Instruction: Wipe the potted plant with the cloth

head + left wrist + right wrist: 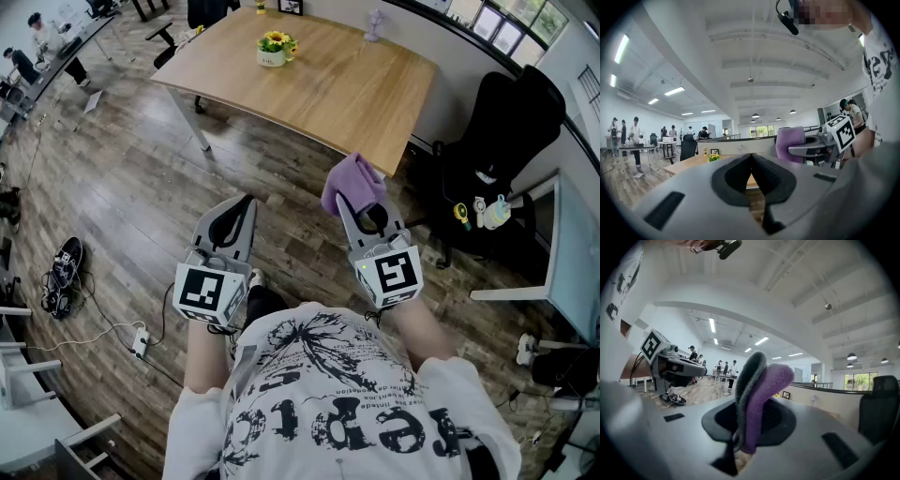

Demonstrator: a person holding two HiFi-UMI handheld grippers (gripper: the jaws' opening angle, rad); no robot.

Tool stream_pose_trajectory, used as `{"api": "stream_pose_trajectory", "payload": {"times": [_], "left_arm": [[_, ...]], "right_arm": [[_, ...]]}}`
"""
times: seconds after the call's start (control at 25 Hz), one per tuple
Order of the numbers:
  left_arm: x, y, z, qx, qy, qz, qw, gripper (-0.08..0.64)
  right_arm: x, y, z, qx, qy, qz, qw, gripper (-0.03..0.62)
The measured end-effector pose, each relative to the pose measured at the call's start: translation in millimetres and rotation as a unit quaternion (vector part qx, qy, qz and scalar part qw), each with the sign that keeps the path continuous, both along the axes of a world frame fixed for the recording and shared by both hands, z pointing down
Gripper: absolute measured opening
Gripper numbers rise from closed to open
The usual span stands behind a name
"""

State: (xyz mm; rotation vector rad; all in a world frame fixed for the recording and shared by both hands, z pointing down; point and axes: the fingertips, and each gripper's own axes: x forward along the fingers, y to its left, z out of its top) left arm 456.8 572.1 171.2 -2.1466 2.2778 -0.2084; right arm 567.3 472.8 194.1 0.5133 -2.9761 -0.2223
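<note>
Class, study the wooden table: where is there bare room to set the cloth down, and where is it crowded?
Most of the table is bare: the whole stretch from the potted plant to the near corner by the black chair. The only crowding is toward the far end, where the plant and a picture frame stand.
</note>
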Motion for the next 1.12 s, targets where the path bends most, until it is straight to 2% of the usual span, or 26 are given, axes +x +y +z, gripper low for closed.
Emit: {"api": "stream_pose_trajectory", "payload": {"times": [0.4,0.68,0.88,1.12], "left_arm": [[-2,-16,5,-0.005,0.003,-0.002,1.0000,0.003],[-30,-26,1,-0.005,-0.001,-0.003,1.0000,0.003],[-76,-37,18,-0.011,0.014,-0.004,0.9998,0.003],[-163,-73,30,-0.014,0.028,0.024,0.9992,0.003]], "right_arm": [[-3,-13,5,-0.012,-0.009,-0.005,1.000,0.063],[-27,-36,8,-0.034,-0.016,0.013,0.999,0.066],[-66,-52,25,-0.050,-0.002,0.026,0.998,0.067],[-148,-85,32,-0.045,0.016,0.060,0.997,0.067]]}}
